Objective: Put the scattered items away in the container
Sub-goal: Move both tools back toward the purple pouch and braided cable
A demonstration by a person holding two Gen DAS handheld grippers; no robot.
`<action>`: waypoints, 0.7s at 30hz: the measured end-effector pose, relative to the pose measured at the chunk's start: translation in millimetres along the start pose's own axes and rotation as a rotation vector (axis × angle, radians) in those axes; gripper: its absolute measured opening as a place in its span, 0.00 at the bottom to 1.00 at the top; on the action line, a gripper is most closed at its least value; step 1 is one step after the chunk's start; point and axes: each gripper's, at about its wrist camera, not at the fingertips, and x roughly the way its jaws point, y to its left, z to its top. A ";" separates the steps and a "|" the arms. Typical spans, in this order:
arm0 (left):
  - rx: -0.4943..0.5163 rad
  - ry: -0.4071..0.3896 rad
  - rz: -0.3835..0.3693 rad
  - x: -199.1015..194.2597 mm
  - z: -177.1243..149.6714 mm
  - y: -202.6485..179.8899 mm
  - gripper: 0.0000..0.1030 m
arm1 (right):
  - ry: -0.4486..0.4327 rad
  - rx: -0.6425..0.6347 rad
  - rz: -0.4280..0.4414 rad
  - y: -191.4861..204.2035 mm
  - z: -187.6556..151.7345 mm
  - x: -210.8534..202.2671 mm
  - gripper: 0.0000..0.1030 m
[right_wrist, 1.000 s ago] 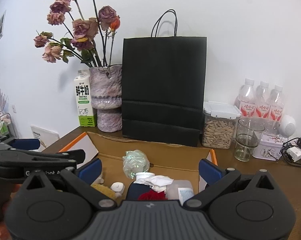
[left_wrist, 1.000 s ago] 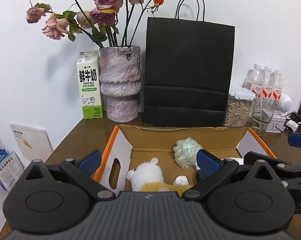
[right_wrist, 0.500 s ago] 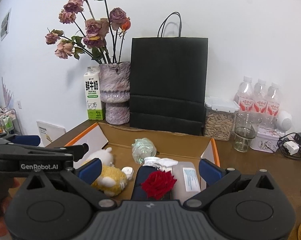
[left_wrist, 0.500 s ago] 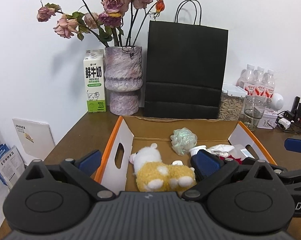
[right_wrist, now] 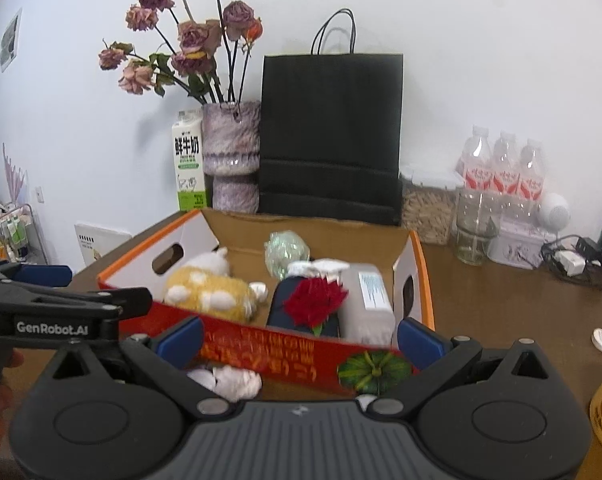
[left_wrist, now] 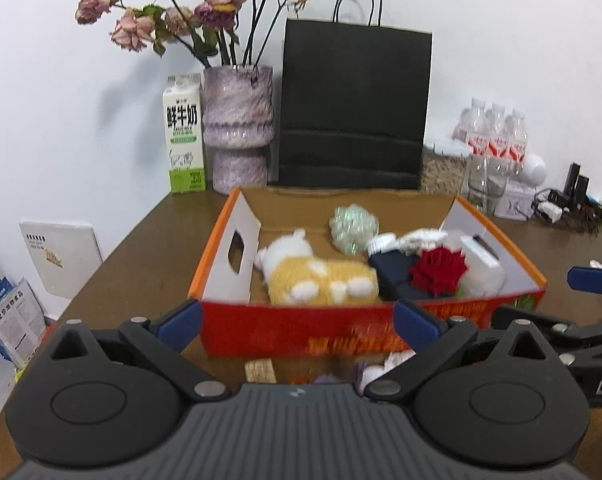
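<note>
1. While both grippers are hovering just in front of the cardboard box (left_wrist: pixel 237 264), we are seeing the left gripper (left_wrist: pixel 297 322) with its fingers (left_wrist: pixel 181 320) spread wide and gripping nothing.
2. We are watching the right gripper (right_wrist: pixel 301 338) doing the same, its fingers (right_wrist: pixel 419 338) spread and empty.
3. Inside the box we are spotting a plush toy (left_wrist: pixel 317 276) lying on its side at the left, a red rose (right_wrist: pixel 315 300) on a dark pouch (right_wrist: pixel 281 304) in the middle, a clear pack (right_wrist: pixel 369 300) at the right, and a shiny green ball (left_wrist: pixel 353 226) towards the back.
4. On the counter (right_wrist: pixel 513 312) just in front of the box, we are still finding loose items: crumpled white tissue (right_wrist: pixel 229 382) and a small tan block (left_wrist: pixel 260 370).
</note>
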 end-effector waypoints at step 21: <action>0.053 0.154 -0.064 18.9 -59.4 0.3 1.00 | 0.110 0.019 -0.014 -12.6 -56.6 2.8 1.00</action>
